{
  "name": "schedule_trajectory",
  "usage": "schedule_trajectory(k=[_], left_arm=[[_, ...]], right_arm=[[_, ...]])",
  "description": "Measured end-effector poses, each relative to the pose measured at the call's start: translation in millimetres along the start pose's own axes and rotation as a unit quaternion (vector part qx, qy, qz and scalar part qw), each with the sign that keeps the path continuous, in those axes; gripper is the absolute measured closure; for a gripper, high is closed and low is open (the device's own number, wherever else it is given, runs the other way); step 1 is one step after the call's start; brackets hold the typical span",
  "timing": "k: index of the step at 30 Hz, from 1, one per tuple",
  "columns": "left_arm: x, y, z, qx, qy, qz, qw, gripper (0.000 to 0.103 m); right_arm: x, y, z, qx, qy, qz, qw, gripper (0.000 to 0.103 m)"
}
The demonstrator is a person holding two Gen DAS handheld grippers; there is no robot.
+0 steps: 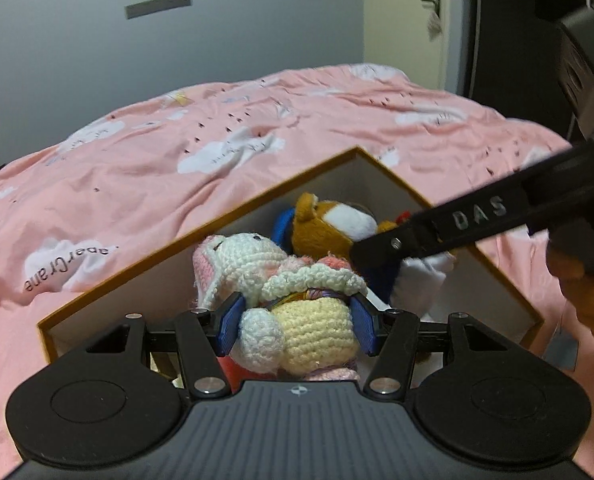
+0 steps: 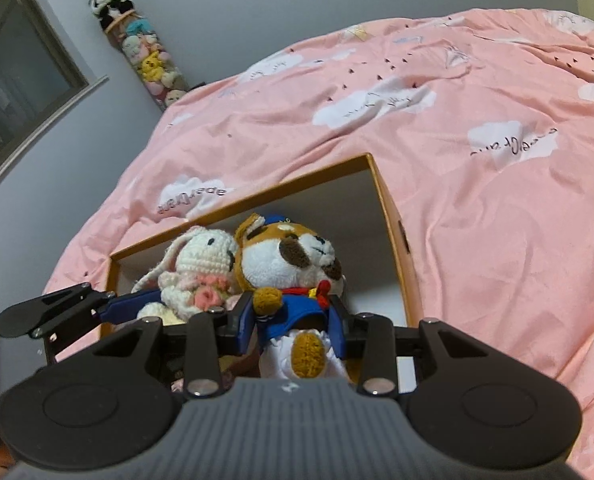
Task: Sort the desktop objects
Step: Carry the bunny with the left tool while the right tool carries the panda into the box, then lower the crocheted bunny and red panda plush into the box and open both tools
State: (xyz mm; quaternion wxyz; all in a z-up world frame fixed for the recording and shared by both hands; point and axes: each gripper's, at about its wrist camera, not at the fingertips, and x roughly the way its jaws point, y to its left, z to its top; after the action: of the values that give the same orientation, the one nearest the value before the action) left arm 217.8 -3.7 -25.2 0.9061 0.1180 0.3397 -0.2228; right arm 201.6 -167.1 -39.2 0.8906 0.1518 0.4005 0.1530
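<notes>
Both toys were caught mid-carry over the orange box (image 1: 201,224), which sat open on the bed with its pink cloud-print duvet (image 1: 177,140).

The left gripper (image 1: 297,326) was clamped on the crocheted bunny (image 1: 257,264), blue pads pressed into its yellow body, with the head hung over the box interior. The right gripper (image 2: 293,328) was clamped on the plush dog (image 2: 289,256), squeezed around its blue jacket and white trousers. Whether either toy was already touching the box floor couldn't be told from these views.

What could go wrong, as a guess:

- The two toys were pressed right up against each other, so a release of one could be followed by it being dragged along or tipped by the other.
- The grippers were crowded into the same end of the box. In the left view the right gripper's black finger was seen crossing just in front of the dog, so a knock between the two looked quite possible.
- The box was resting on soft bedding, so it could be shoved or tilted if a wall got bumped.

Elsewhere, a tall clear tube of small plush toys (image 2: 149,56) topped by a panda (image 2: 109,6) was leaning in the corner by the window, well out of the way. The rest of the box was seen to be empty, so room wasn't the issue.
</notes>
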Motion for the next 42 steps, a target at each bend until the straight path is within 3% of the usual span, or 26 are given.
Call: schedule_trajectory(k=[7, 12, 16, 19, 29, 31, 32, 35, 42], left_arm=[[20.9, -2.5, -2.4, 0.046, 0.031, -0.008, 0.9984, 0.037], [31.3, 1.9, -4.8, 0.043, 0.049, -0.015, 0.9978, 0.034], [38.2, 8.2, -5.4, 0.033, 0.064, -0.009, 0.9974, 0.030], [40.0, 13.8, -7.7, 0.020, 0.066, -0.014, 0.9975, 0.030], [21.7, 12.5, -1.9, 0.046, 0.055, -0.017, 0.9973, 0.030], [17.2, 16.4, -1.9, 0.037, 0.061, -0.026, 0.9971, 0.036], [15.3, 18.0, -2.2, 0.032, 0.065, -0.027, 0.9970, 0.046], [16.5, 22.2, -2.6, 0.021, 0.083, -0.019, 0.9961, 0.062], [27.0, 25.8, -3.2, 0.016, 0.103, -0.015, 0.9944, 0.068]], right_arm=[[17.7, 7.5, 2.1, -0.012, 0.005, -0.037, 0.999, 0.062], [25.8, 19.8, 2.7, -0.043, 0.009, -0.069, 0.997, 0.061], [35.7, 22.6, 4.1, -0.029, 0.032, -0.045, 0.998, 0.061], [47.9, 24.0, 1.9, -0.033, 0.040, -0.054, 0.997, 0.061], [54.8, 20.9, 1.4, -0.036, 0.056, -0.049, 0.997, 0.056], [52.6, 20.6, 2.5, -0.036, 0.058, -0.045, 0.997, 0.056], [51.3, 20.4, 2.7, -0.039, 0.061, -0.043, 0.996, 0.056], [49.7, 22.8, 3.2, -0.056, 0.072, -0.038, 0.995, 0.055], [49.7, 30.1, 1.5, -0.157, 0.133, -0.011, 0.978, 0.052]])
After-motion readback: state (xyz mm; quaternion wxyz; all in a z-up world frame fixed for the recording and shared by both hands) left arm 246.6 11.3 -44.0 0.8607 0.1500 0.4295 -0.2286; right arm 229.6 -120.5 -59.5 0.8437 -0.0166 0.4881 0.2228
